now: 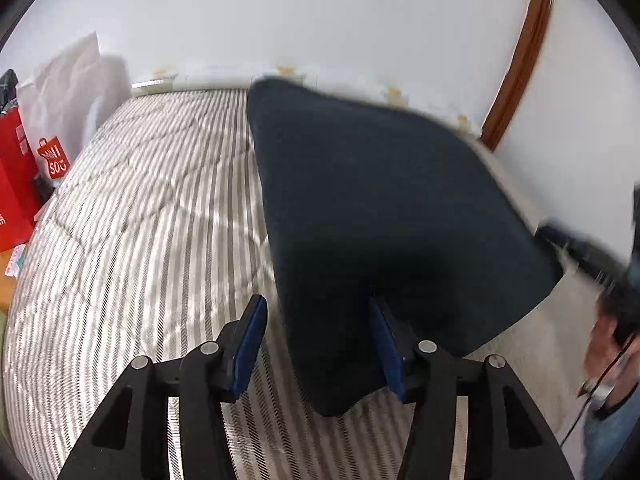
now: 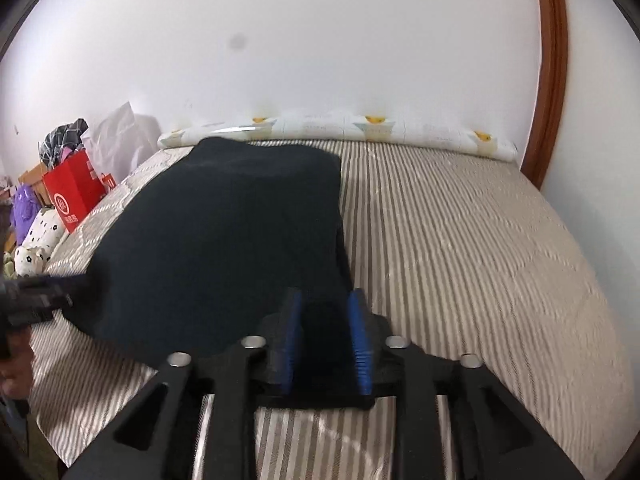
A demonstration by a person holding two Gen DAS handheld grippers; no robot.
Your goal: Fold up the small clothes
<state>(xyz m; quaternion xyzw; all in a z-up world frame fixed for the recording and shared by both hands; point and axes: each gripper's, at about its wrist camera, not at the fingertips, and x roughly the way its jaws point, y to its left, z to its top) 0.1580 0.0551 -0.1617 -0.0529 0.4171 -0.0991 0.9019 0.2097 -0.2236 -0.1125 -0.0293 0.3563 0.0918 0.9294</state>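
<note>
your dark cloth (image 1: 380, 208) lies on the striped bed (image 1: 140, 220). your left hand-held gripper (image 1: 316, 312) stands apart, cloth edge against one pad only. your right hand-held gripper (image 2: 324, 306) stands apart, cloth between its pads.

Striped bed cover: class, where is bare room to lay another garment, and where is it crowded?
Free: the striped bed cover between the dark garment and the wooden frame, up to the bolster. Crowded: beyond the other edge, by the red bag and soft toys.

Garment (image 2: 224, 240) on bed (image 2: 460, 248), bags (image 2: 76, 194) at its left.
</note>
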